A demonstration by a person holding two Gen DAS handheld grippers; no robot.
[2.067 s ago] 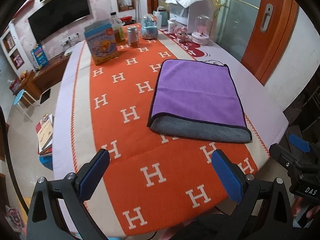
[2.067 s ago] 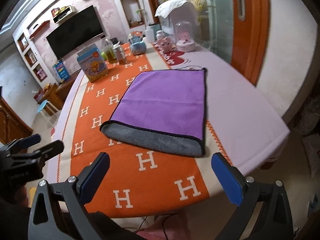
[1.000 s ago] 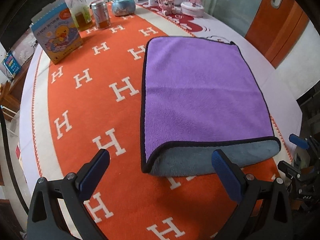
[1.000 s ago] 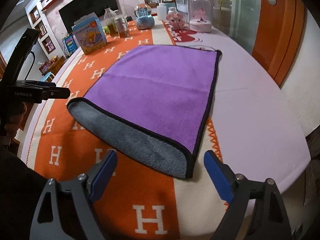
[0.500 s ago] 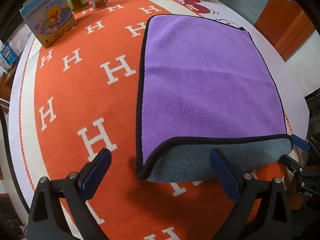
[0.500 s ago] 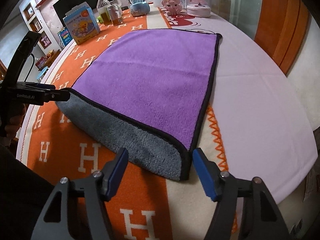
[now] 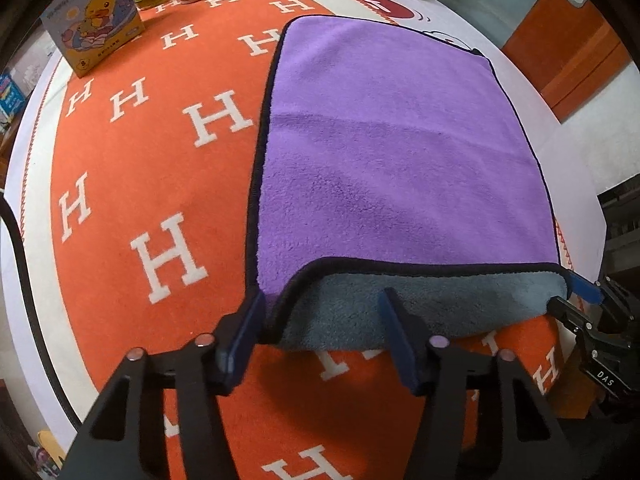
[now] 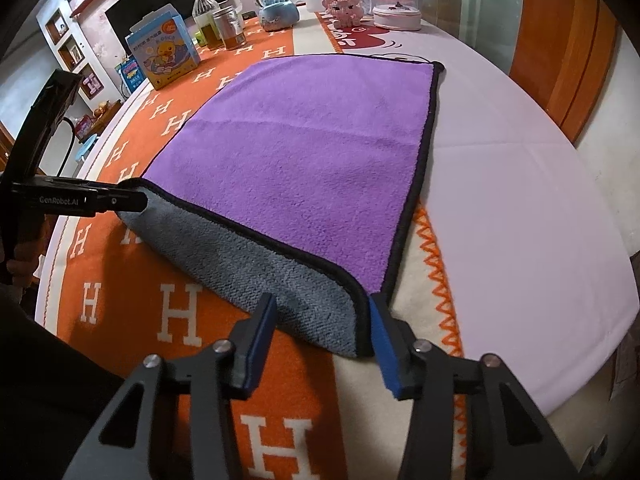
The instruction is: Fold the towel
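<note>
on my left, the left gripper [image 7: 320,312] has dropped from well above the table to the towel's near left corner; its fingers have narrowed since half a second ago but are still apart, straddling the black-piped corner without pinching it. the left pad sits just outside the hem, the right pad [image 7: 394,332] rests over the grey underside.

in the middle, the purple towel [image 7: 400,152] lies flat on the orange h-pattern table runner [image 7: 132,184], already doubled once i think, with the grey layer [image 8: 248,256] poking out along the near edge. it hasn't shifted while i closed in. a faint crease crosses it about halfway up.

on my right, the right gripper [image 8: 322,320] has made the same descent to the near right corner, jaws part-closed but not yet clamped, the corner sitting between the 2 blue pads. from the left camera i can only see its tip at the towel's edge, so whether the pads already touch fabric there is hard to say.

so both approaches are essentially finished: next i'd judge it's squeeze on both corners together, then lift and carry the near edge toward the far edge. the risk is catching only 1 layer.

the duck-print box [image 8: 164,58], bottle and jar stand well beyond the far edge.
</note>
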